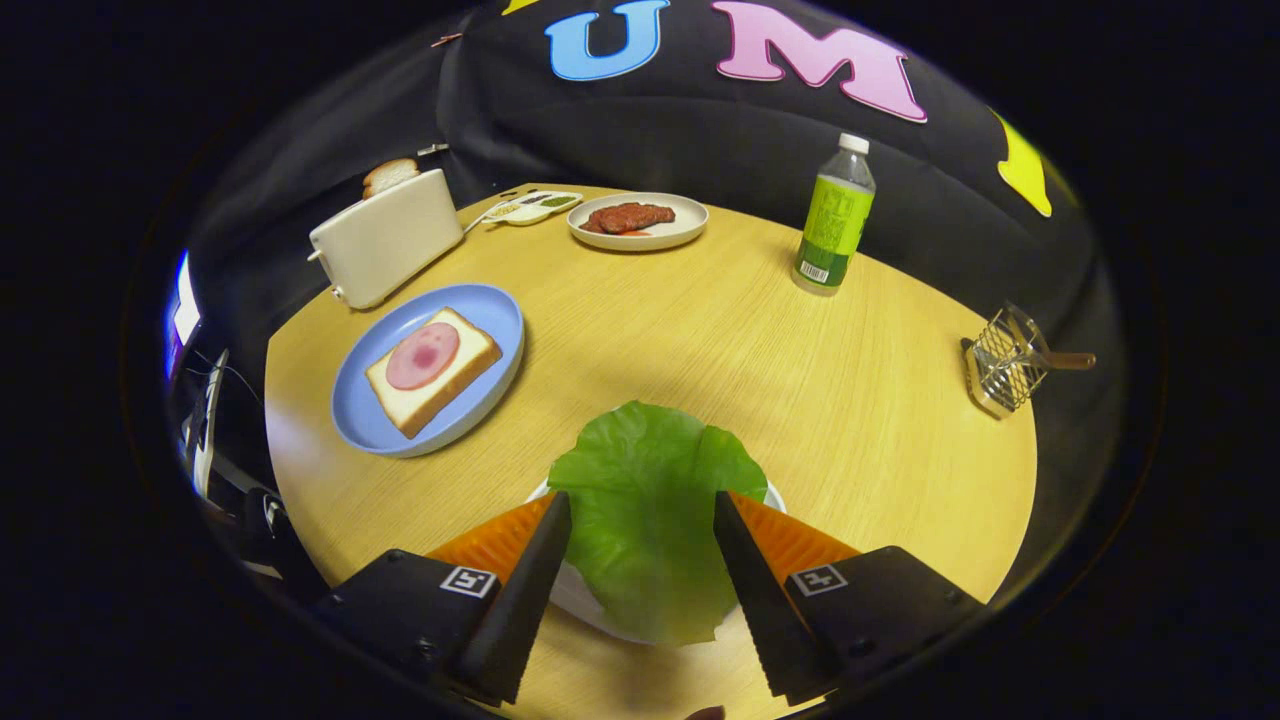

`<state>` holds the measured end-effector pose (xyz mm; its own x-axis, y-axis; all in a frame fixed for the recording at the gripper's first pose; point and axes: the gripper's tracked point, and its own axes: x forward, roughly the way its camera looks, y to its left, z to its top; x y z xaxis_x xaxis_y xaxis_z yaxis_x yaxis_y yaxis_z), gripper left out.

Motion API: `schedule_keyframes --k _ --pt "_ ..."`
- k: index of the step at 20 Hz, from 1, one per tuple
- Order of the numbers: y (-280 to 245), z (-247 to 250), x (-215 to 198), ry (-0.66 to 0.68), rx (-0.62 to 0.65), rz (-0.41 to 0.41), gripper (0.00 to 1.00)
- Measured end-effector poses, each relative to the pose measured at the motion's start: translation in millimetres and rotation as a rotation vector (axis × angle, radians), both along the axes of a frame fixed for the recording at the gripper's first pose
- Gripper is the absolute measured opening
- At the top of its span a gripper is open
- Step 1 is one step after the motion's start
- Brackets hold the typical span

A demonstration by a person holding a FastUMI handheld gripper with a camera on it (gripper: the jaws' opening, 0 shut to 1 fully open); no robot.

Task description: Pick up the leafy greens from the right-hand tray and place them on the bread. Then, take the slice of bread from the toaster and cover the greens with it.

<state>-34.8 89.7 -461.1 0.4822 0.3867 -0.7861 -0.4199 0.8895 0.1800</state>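
A green lettuce leaf [648,510] lies on a white tray [578,592] right under my gripper [640,502]. The two black-and-orange fingers stand wide apart on either side of the leaf, open, not pressing on it. Beyond the fingers to the left, a blue plate [500,318] carries a slice of bread [433,369] topped with a round of pink ham [422,355]. Farther back on the left stands a white toaster [385,238] with a bread slice [389,175] sticking out of its slot.
A white plate [682,228] with a piece of cooked meat [628,216] sits at the table's far side, beside a small divided condiment dish [530,207]. A green bottle [834,218] stands to the back right. A wire basket [1008,360] sits near the round table's right edge.
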Motion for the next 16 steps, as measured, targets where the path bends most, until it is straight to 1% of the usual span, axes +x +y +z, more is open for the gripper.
schedule_keyframes --k 1,3,4,5,8,9,12,13,14,16 --pt "0.2 -6.5 3.0 0.013 -0.001 -0.006 0.9" --pt "-0.1 -18.6 4.4 0.046 -0.002 -0.016 0.84" --pt "-0.9 -21.0 4.7 0.055 -0.007 -0.02 0.83" --pt "-1.0 -20.0 9.9 0.038 -0.012 -0.022 0.82" --pt "-3.1 -23.1 5.7 0.046 -0.052 0.001 0.7" --pt "0.8 -24.2 6.8 0.042 -0.042 0.01 0.67" --pt "5.5 -19.7 4.7 0.038 -0.048 0.0 0.14" --pt "6.6 -20.6 3.1 0.039 -0.06 0.0 0.13" --pt "7.0 -18.8 4.2 0.041 -0.055 -0.003 0.09" --pt "3.9 -8.1 3.9 0.04 -0.043 -0.042 0.06"
